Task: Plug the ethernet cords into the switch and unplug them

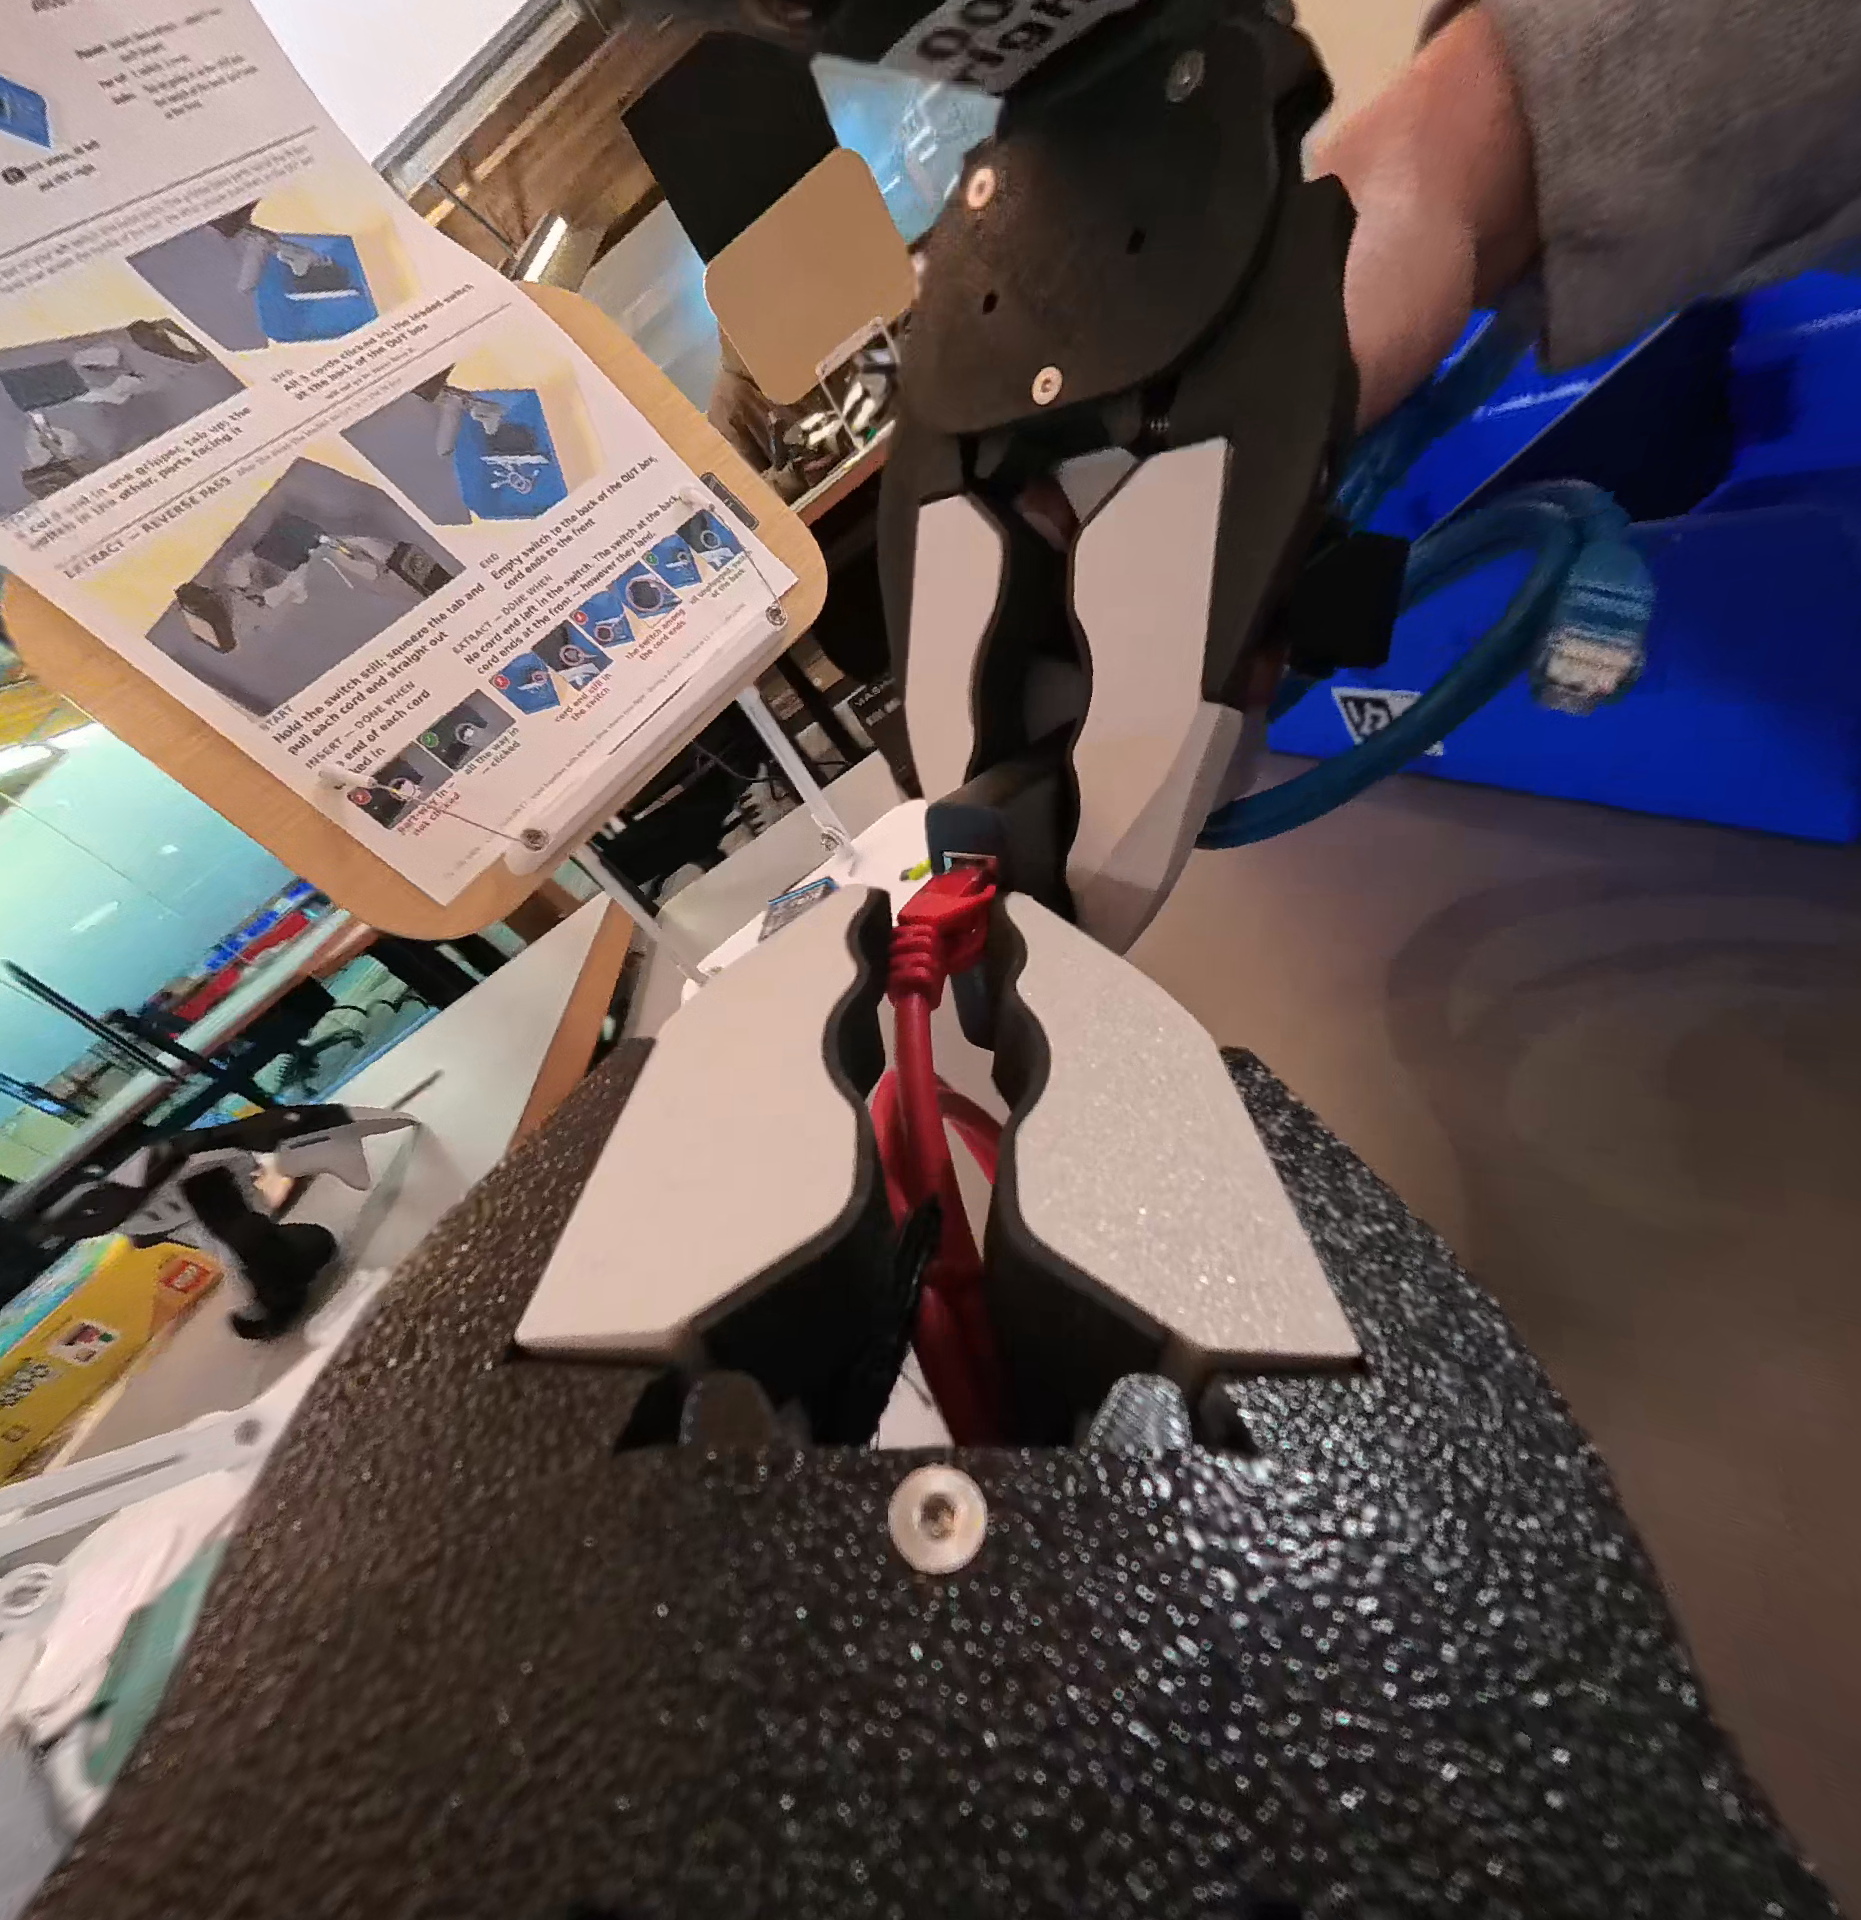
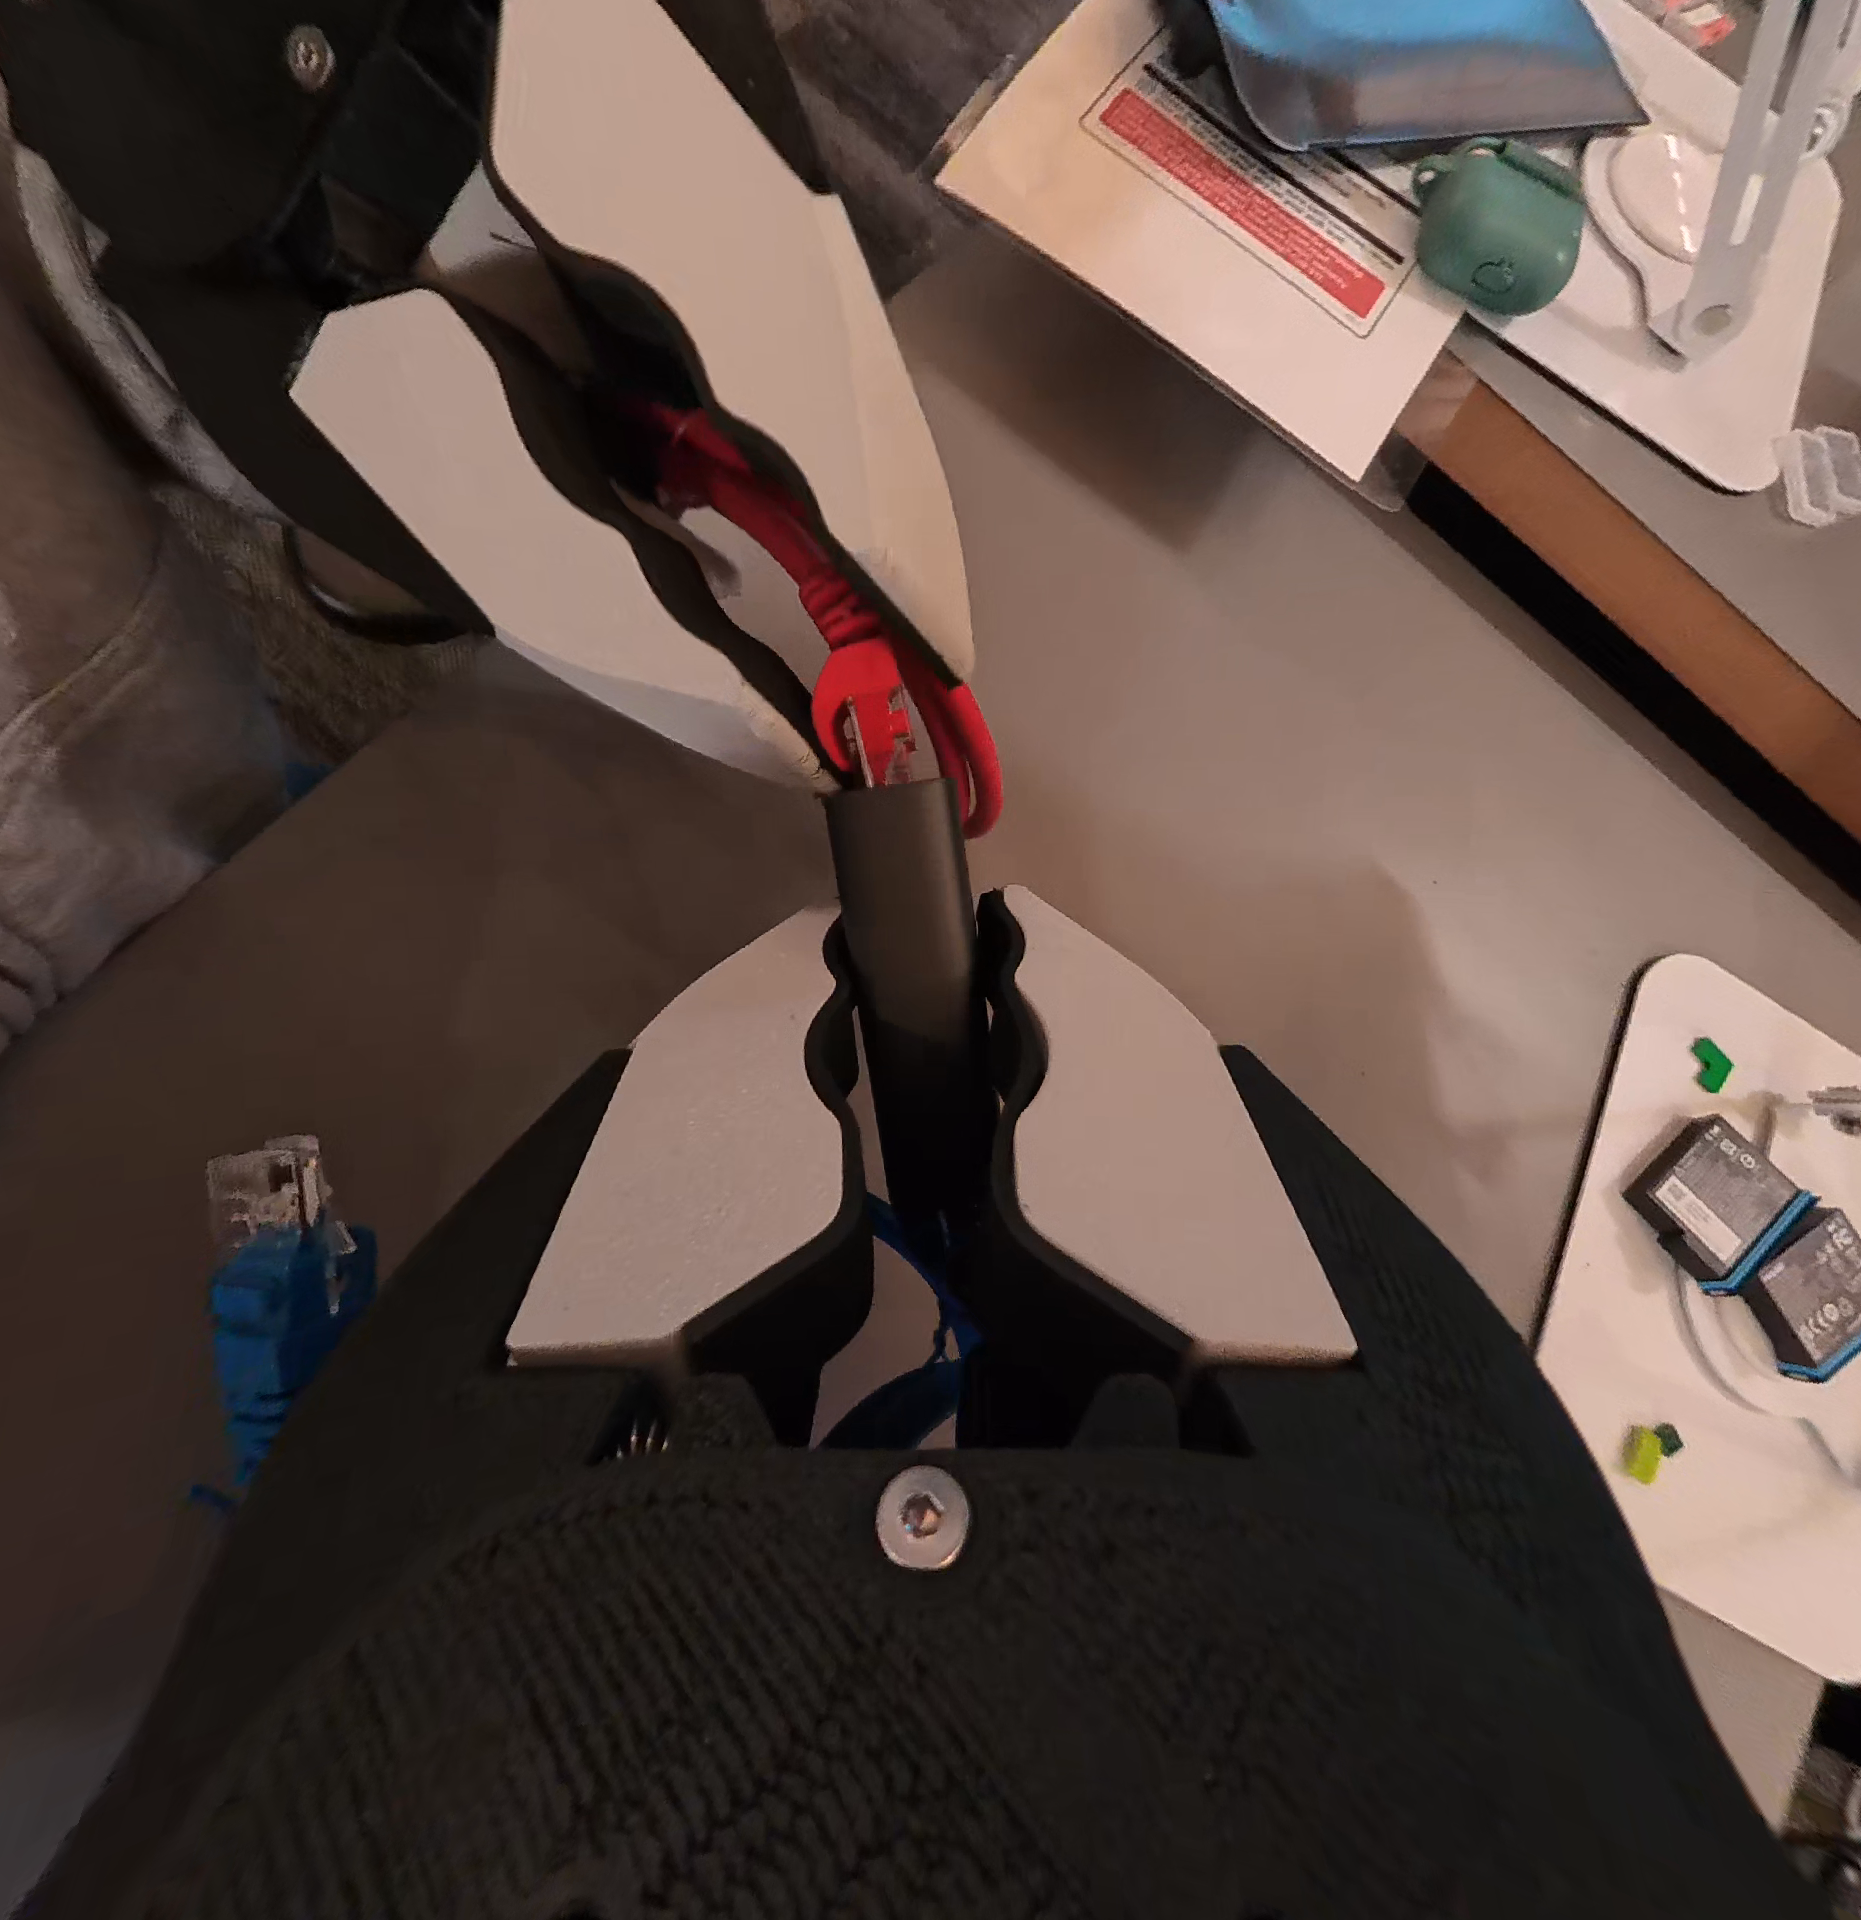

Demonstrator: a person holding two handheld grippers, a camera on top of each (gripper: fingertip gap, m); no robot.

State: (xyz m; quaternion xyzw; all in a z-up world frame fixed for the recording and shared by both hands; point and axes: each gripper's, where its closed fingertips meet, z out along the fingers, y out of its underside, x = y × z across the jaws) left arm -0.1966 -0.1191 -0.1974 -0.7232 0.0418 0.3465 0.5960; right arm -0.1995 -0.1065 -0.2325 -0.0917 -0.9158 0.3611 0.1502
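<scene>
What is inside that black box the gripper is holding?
The red plug pokes into the end of the switch, which the right gripper clamps. How deep it goes, and whether it has clicked in, is covered by the switch.

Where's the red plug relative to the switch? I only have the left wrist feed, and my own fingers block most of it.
Observer: From the right wrist view, the red plug sits at the end face of the black switch, its clear tip at a port. I can't tell if it's seated.
Operator: Who holds the switch?
Observer: The right gripper; both pads press its sides.
Operator: Is the rest of the red cord loose?
Observer: A red loop curls beside the plug, right by the switch end.
Operator: Other cords?
Observer: A blue cord with a clear plug hangs at the right gripper's left side, unplugged.
</scene>
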